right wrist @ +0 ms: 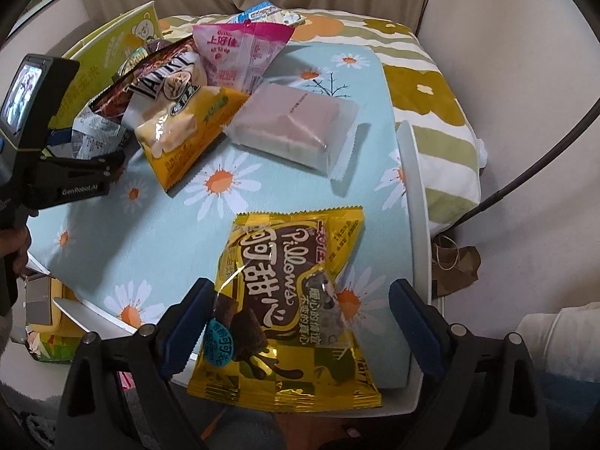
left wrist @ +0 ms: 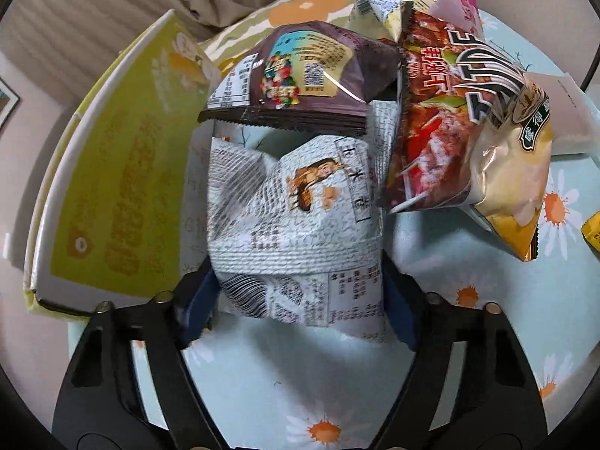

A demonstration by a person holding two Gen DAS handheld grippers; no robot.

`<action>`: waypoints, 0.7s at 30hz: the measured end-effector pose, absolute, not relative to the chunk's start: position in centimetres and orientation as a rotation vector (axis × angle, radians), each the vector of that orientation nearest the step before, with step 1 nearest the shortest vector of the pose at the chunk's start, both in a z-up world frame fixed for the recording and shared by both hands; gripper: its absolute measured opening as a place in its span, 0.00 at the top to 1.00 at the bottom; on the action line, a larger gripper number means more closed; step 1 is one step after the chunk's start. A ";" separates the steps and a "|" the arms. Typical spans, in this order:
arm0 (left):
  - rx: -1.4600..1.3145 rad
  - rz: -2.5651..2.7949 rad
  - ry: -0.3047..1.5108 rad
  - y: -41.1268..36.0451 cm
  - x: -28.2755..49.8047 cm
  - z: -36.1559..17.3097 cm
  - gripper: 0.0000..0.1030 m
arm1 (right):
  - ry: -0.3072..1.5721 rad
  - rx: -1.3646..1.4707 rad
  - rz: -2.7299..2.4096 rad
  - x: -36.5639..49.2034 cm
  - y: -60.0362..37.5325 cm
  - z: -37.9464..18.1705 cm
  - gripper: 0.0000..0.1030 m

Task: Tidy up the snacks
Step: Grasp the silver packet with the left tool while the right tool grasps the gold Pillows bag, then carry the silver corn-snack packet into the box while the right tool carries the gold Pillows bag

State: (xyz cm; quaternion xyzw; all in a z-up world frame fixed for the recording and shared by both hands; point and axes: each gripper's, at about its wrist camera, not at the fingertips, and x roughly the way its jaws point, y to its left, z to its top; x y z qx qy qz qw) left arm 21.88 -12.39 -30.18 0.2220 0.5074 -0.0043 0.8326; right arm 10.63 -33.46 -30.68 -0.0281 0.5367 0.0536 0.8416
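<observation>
Your white newsprint-patterned packet (left wrist: 296, 225) lies crumpled between the left fingers, a brown bag (left wrist: 300, 75) tilted just behind it and a red-and-gold chip bag (left wrist: 468, 142) leaning beside. Your yellow cocoa packet (right wrist: 292, 300) lies flat at the table's near edge.

The surface (right wrist: 262, 195) is a white table under a pale blue daisy cloth. Taking the clear-wrapped grey block (right wrist: 292, 127) near the cloth's middle as landmark: a gold packet (right wrist: 288, 311) lies nearer the camera, at the near edge, well apart from the block. Left of the block, just beside it, a yellow bag (right wrist: 180, 131) lies in a heap of packets. A pink packet (right wrist: 240, 52) sits beyond the block. A green box (left wrist: 112, 172) stands left of the heap.
</observation>
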 end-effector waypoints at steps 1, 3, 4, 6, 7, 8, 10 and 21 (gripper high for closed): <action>0.465 -0.014 1.077 -12.1 21.9 -30.0 0.32 | 1.135 -0.057 0.114 10.6 -33.4 -30.8 0.13; 0.453 -0.023 1.080 -11.7 21.9 -29.8 0.33 | 1.133 -0.060 0.112 10.6 -33.3 -31.0 0.13; 0.444 -0.032 1.083 -11.5 21.8 -29.6 0.33 | 1.132 -0.062 0.113 10.6 -33.2 -31.0 0.13; 0.436 -0.045 1.082 -11.3 21.6 -29.3 0.33 | 1.129 -0.065 0.115 10.7 -33.1 -31.1 0.16; 0.435 -0.047 1.084 -11.2 21.6 -29.3 0.33 | 1.130 -0.066 0.116 10.7 -33.1 -31.2 0.19; 0.432 -0.047 1.088 -11.0 21.5 -29.2 0.33 | 1.131 -0.068 0.117 10.8 -33.0 -31.3 0.22; 0.415 -0.050 1.100 -10.6 21.3 -29.0 0.33 | 1.133 -0.077 0.119 10.8 -32.8 -31.4 0.28; 0.343 -0.060 1.125 -9.3 19.8 -27.9 0.34 | 1.129 -0.088 0.134 10.9 -32.2 -31.4 0.43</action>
